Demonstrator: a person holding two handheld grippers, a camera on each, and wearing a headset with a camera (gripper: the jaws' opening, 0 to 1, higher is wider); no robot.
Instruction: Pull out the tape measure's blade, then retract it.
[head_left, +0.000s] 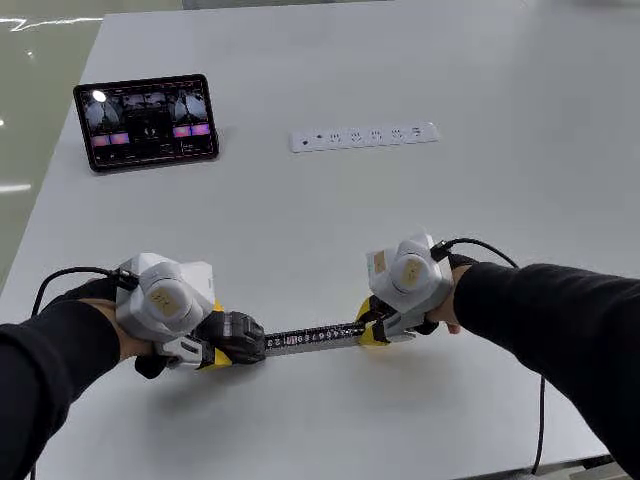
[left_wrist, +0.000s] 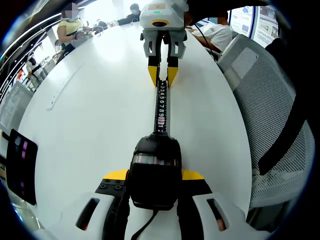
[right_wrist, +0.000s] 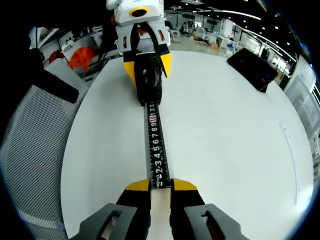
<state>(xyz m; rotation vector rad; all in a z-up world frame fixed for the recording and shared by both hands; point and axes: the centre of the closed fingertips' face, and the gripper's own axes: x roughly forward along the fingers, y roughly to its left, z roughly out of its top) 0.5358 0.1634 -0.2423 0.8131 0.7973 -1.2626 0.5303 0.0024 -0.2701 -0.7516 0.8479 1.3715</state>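
Left gripper (left_wrist: 154, 175) clamps the black tape measure case (head_left: 238, 336) low over the white table (head_left: 330, 220). A short run of blade (head_left: 312, 338) reaches my right gripper (right_wrist: 161, 185), whose narrow jaws pinch its tip. I judge it best to pull straight and level without twisting, then to ease the tip back rather than let it snap.

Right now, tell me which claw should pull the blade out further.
Right, probably. The right claw is shut on the end of the blade and free to draw away; the left claw clamps the case, anchoring it. Only a short length is out.
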